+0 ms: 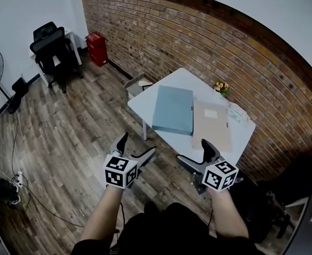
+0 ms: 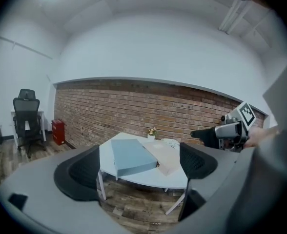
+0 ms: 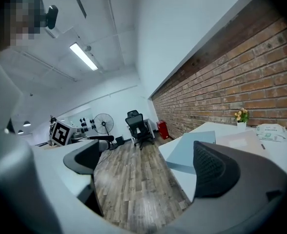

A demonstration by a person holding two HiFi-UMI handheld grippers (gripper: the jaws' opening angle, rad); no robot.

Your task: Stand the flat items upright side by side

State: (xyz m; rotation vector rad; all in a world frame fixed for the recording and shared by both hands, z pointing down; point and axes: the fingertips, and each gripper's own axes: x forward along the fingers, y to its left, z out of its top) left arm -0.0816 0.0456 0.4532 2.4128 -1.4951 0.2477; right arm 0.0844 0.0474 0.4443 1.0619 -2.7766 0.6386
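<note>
Hiding beige folder's [image 2: 166, 156] edge: thick blue folder [image 2: 131, 156].

The white table [image 1: 174, 80] carries a pale blue-grey folder [image 1: 173, 109] and a tan folder [image 1: 211, 125], with yellow flowers [image 1: 222, 86] at its far edge. Red-brown brick wall [image 1: 198, 41]; grey-brown plank floor [image 1: 66, 142]; red cabinet [image 1: 97, 48].

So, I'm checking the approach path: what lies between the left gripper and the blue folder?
Head view: only wood floor and the white table's near edge lie between the left gripper and the blue folder.
</note>
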